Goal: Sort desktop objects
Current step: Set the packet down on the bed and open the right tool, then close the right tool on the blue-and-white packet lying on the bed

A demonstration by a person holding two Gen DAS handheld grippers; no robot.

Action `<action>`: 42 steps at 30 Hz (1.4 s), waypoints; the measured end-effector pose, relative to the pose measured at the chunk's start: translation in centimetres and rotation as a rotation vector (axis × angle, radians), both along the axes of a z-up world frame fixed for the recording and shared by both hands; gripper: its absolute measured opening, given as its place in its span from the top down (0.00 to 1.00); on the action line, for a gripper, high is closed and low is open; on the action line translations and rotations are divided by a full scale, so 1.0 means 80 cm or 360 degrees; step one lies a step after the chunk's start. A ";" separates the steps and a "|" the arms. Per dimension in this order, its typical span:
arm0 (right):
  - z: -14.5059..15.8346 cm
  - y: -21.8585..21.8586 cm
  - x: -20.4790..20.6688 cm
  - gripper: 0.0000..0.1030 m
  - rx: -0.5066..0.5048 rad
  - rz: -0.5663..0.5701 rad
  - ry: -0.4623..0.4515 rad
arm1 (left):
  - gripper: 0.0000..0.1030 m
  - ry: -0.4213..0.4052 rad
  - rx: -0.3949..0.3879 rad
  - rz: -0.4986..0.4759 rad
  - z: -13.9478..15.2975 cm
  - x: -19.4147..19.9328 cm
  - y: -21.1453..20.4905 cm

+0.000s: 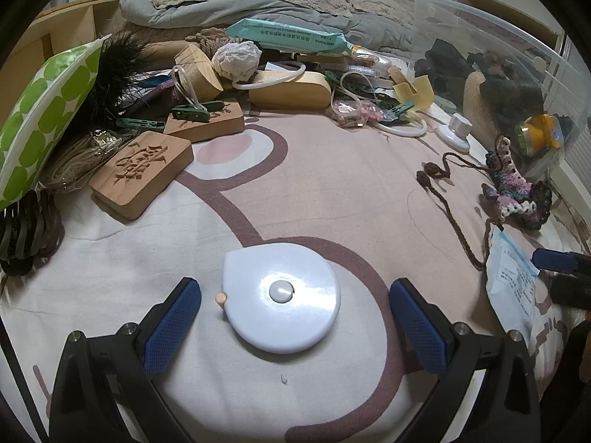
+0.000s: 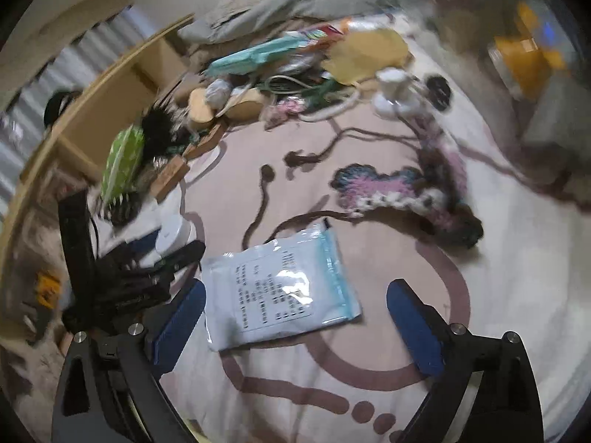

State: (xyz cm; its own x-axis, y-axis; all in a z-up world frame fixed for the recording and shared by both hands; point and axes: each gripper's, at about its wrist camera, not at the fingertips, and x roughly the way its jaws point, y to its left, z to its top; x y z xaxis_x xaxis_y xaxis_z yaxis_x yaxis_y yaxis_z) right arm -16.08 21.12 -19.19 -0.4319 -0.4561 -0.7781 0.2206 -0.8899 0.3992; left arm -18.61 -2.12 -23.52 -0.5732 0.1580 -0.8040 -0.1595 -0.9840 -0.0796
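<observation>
The left gripper stands with its blue pads wide apart on either side of a round white tape measure, which lies flat on the patterned bedsheet between the fingers without either pad touching it. The right gripper is likewise spread wide, and a single pale blue plastic packet with printed text lies on the sheet between its fingers, closer to the left-hand finger, with nothing pressing on it. Beyond, one crocheted pink-and-blue piece trails a brown yarn cord. In the left wrist view two carved wooden blocks lie near one green-dotted pouch, and one clear plastic bin stands at the right with dark items and a yellow roll inside.
</observation>
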 end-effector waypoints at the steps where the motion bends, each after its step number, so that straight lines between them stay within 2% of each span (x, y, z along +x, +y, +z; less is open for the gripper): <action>1: 0.001 -0.007 0.002 0.05 0.0051 0.0023 0.0026 | 0.02 0.0002 -0.0005 0.0004 0.001 0.000 0.000; 5: -0.001 -0.042 0.009 0.05 0.0259 0.0146 0.0118 | 0.04 0.0008 -0.0012 0.0025 0.003 0.003 -0.003; 10: -0.008 -0.067 0.014 0.00 0.0405 0.0239 0.0193 | 0.14 0.0000 -0.0005 0.0044 0.005 0.005 -0.011; 15: -0.013 -0.080 0.014 0.00 0.0521 0.0251 0.0238 | 0.24 -0.0009 0.0009 0.0067 0.007 0.007 -0.018; 23: -0.016 -0.103 0.019 0.00 0.0723 0.0210 0.0330 | 0.25 -0.0001 -0.0019 0.0061 0.008 0.008 -0.019; 26: -0.017 -0.100 0.008 0.00 0.0686 0.0181 0.0304 | 0.28 0.0005 -0.0021 0.0061 0.009 0.012 -0.019; 29: -0.026 -0.086 -0.007 0.00 0.0526 0.0127 0.0197 | 0.28 0.0023 -0.0025 0.0085 0.010 0.018 -0.018; 32: -0.028 -0.075 -0.011 0.00 0.0431 0.0077 0.0186 | 0.27 0.0029 -0.0038 0.0095 0.009 0.017 -0.016; 42: -0.027 -0.080 -0.014 0.00 0.0452 0.0083 0.0179 | 0.20 0.0036 -0.0017 0.0096 0.005 0.011 -0.012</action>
